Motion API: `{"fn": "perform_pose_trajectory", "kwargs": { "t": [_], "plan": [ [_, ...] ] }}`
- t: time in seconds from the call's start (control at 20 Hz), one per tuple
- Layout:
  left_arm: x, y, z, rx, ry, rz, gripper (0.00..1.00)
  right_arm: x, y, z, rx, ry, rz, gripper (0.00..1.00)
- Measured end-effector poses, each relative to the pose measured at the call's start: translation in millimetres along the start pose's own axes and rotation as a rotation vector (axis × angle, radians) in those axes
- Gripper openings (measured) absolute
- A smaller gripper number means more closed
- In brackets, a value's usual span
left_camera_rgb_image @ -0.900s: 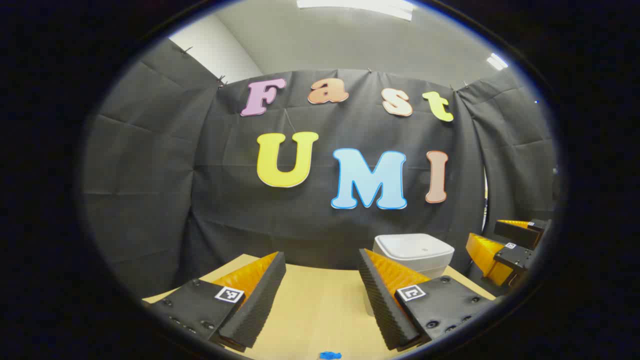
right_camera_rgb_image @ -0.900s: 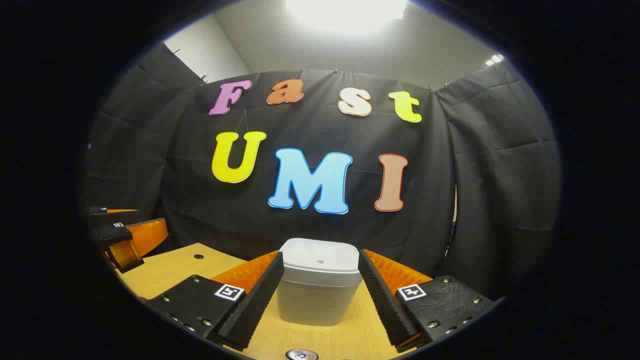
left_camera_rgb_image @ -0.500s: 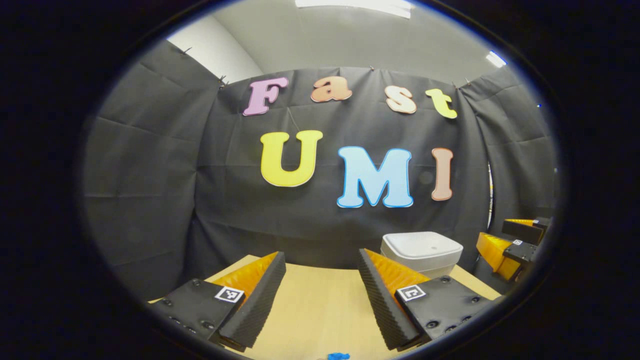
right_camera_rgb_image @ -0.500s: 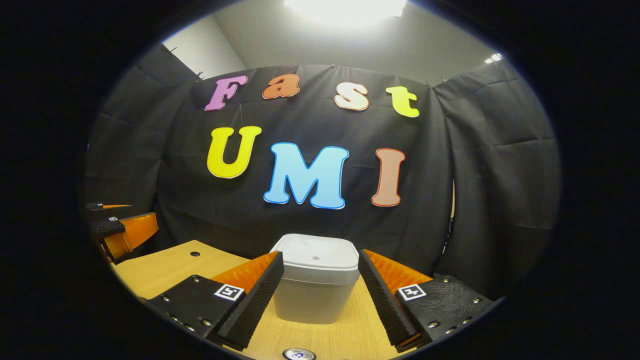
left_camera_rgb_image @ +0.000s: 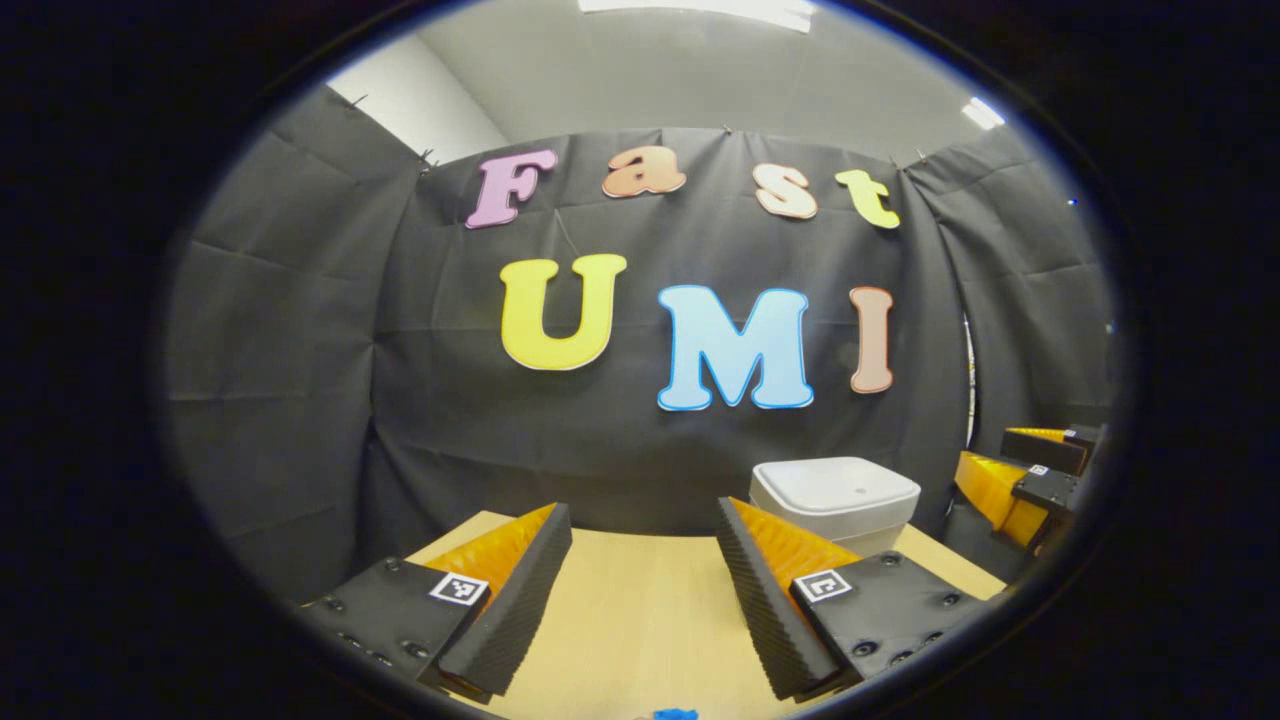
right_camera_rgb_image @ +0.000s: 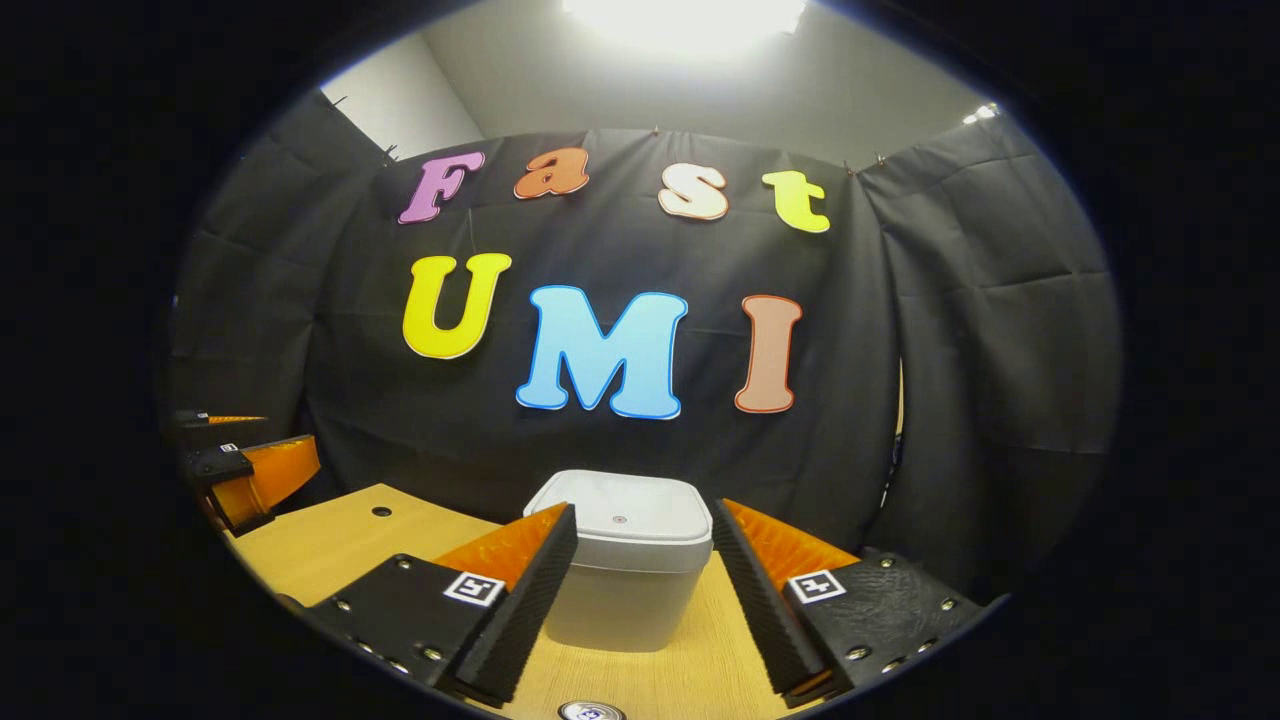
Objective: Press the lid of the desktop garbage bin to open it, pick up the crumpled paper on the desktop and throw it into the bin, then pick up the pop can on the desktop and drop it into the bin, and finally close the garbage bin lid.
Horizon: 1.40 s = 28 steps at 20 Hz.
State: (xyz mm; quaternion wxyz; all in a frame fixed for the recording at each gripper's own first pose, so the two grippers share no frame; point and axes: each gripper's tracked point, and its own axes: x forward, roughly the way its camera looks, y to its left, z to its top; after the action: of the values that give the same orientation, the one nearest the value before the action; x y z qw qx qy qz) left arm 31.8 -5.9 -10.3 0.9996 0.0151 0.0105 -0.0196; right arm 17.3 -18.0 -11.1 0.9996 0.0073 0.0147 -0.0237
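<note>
Right gripper view: the garbage bin [right_camera_rgb_image: 618,570] is seen standing on the bench [right_camera_rgb_image: 330,540], close to the booth's cloth wall, with its lid [right_camera_rgb_image: 615,520] flat and closed. The right hand-held gripper [right_camera_rgb_image: 640,585] is held short of the bin with its jaws spread wide, the bin framed between them but not touched. Nearer than the bin, at the lower edge, the top of the pop can [right_camera_rgb_image: 590,711] is seen upright on the bench. To the bin's left, well apart, the left hand-held gripper [right_camera_rgb_image: 245,480] is seen. In the left gripper view, that gripper's jaws are likewise spread wide and nothing is held; the bin lies ahead to their right, and a small blue object [left_camera_rgb_image: 675,714] is glimpsed at the bottom edge, its nature not to be told.

The first step is judged to be in hand: the lid is not yet pressed. A downward push on the lid is called for next, probably by the right hand-held gripper.
</note>
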Motion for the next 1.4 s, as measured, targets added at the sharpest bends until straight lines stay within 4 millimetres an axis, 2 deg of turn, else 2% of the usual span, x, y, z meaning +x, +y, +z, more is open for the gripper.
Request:
{"fn": "perform_pose_trajectory", "kwargs": {
  "t": [0.15,0.25,0.3,0.4,0.7,0.75,0.8,0.85,0.9,1.1,1.2,1.25,1.4],
  "plan": [
    [2.5,-6.2,-4.8,0.001,0.009,-0.014,0.96,4.9,-5.3,-5.3,-0.002,0.007,-0.013,0.75],
    [4.7,-9.5,-5.7,0.007,0.014,-0.017,0.96,7.1,0.9,-6.4,0.007,0.013,0.007,0.59],
    [4.6,-9.5,-8.0,0.006,0.017,-0.018,0.96,13.4,-0.8,-11.1,0.006,0.022,-0.008,0.60],
    [6.0,-11.8,-9.6,0.004,0.022,-0.020,0.96,12.7,1.5,-12.3,0.024,0.029,0.010,0.33],
    [11.9,-14.0,-14.7,0.009,0.029,-0.018,0.96,23.3,20.1,-24.9,-0.007,0.065,0.090,0.33],
    [13.1,-13.8,-16.4,0.008,0.032,-0.018,0.96,22.7,11.4,-21.4,-0.023,0.072,0.045,0.33],
    [15.1,-13.8,-17.1,0.006,0.035,-0.016,0.96,39.2,10.1,-28.1,0.002,0.061,0.058,0.01],
    [17.5,-11.8,-19.3,0.003,0.038,-0.012,0.96,30.9,15.9,-27.8,0.022,0.075,0.068,0.06],
    [18.4,-10.0,-20.6,0.000,0.042,-0.008,0.96,32.6,15.8,-31.6,0.039,0.089,0.075,0.07],
    [28.8,-2.9,-25.2,-0.001,0.055,0.011,0.96,56.2,16.9,-37.2,0.076,0.109,0.096,0.03],
    [33.7,0.5,-29.5,0.000,0.062,0.019,0.96,70.0,13.0,-47.9,0.083,0.110,0.078,0.00],
    [36.5,2.0,-31.4,0.002,0.068,0.021,0.96,77.1,13.1,-42.6,0.092,0.119,0.085,0.00],
    [40.0,4.4,-36.8,0.005,0.084,0.028,0.95,102.0,12.7,-49.9,0.090,0.135,0.085,0.00]
  ]
}}
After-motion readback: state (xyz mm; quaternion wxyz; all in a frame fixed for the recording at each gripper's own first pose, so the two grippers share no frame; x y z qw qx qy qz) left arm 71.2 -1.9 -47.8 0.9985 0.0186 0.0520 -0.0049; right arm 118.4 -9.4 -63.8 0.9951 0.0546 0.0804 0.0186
